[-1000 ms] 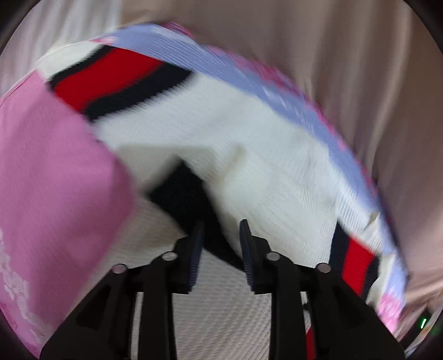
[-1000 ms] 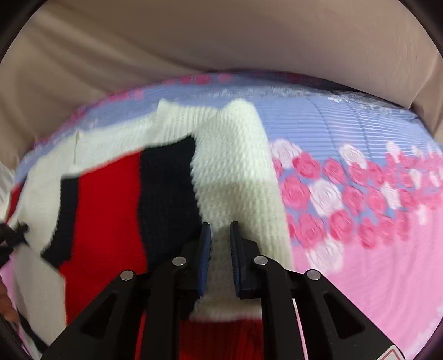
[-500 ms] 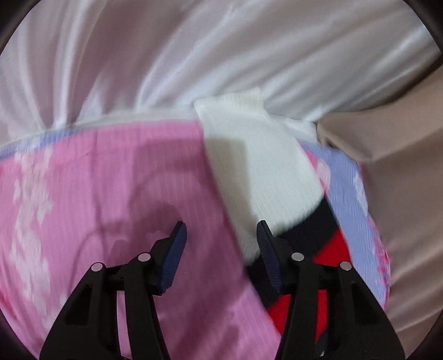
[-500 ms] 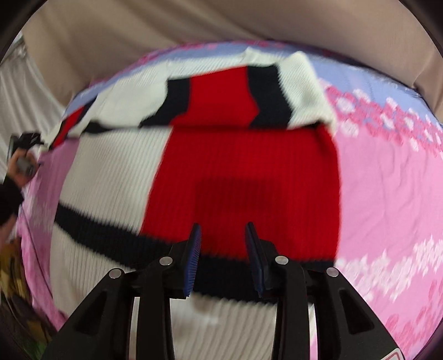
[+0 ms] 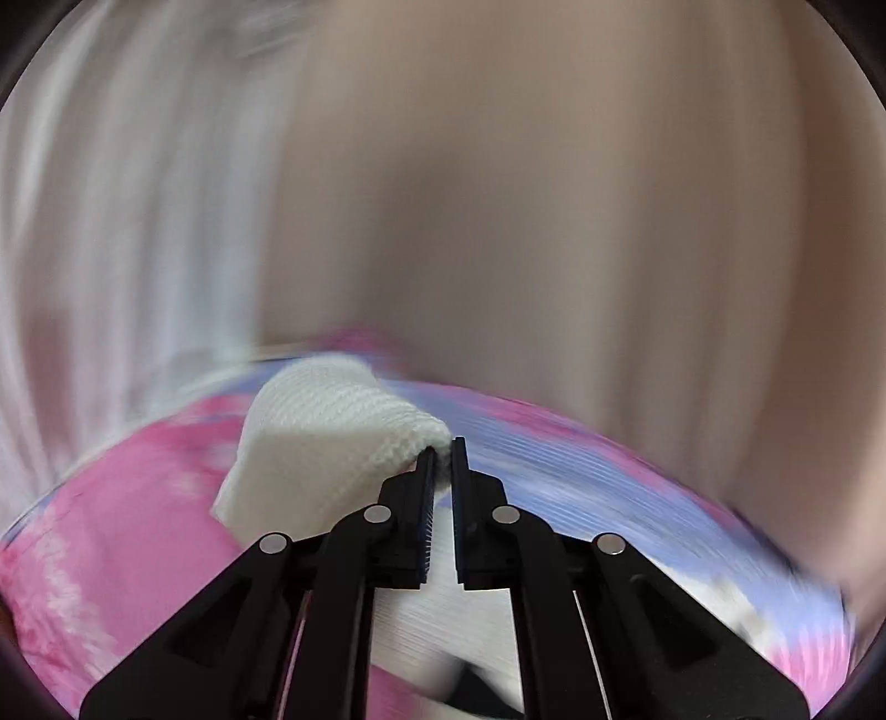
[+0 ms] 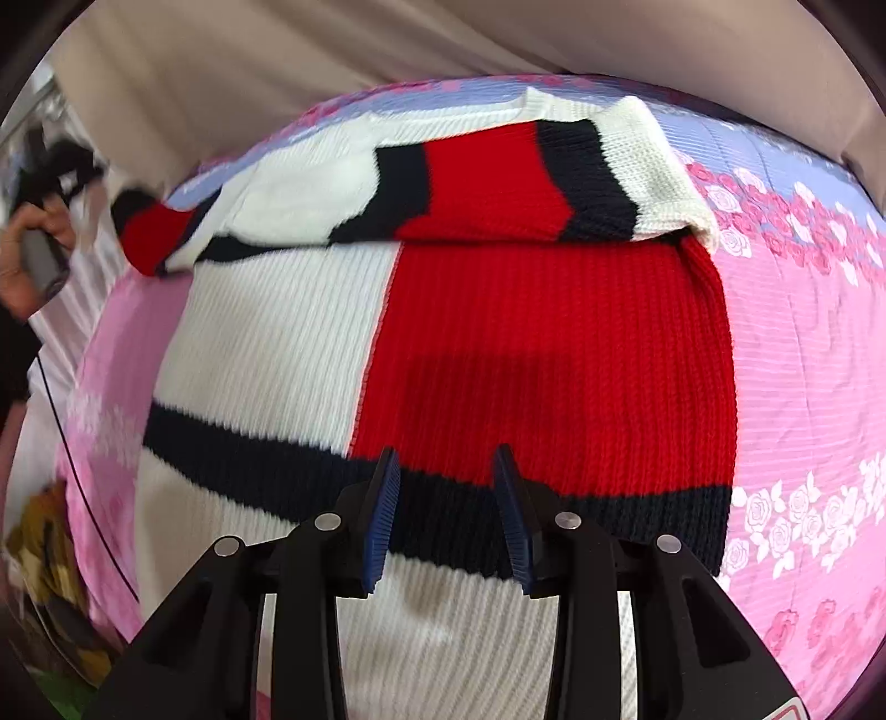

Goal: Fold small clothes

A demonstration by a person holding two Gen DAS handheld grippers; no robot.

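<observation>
A knit sweater (image 6: 526, 343) in red, white and navy lies flat on a pink floral bedsheet (image 6: 803, 387). One sleeve (image 6: 498, 183) is folded across its chest. My right gripper (image 6: 448, 471) hovers over the navy band near the hem; its jaws are opening and nothing is pinched between them. The other sleeve (image 6: 149, 232) stretches toward the far left, where a hand (image 6: 22, 260) holds my left gripper (image 6: 61, 171). In the left wrist view my left gripper (image 5: 441, 450) is shut on that sleeve's white cuff (image 5: 332, 443), lifted off the sheet.
Beige fabric (image 6: 332, 50) rises behind the bed, with a white curtain (image 5: 83, 221) to its left. A thin black cable (image 6: 83, 487) crosses the sheet's left edge. A yellow-brown bundle (image 6: 44, 531) sits low beyond that edge.
My left gripper, open half a second ago beside the white cuff, has closed on it and lifted it. My right gripper let go of the folded sleeve, drew back toward the hem and opened wider.
</observation>
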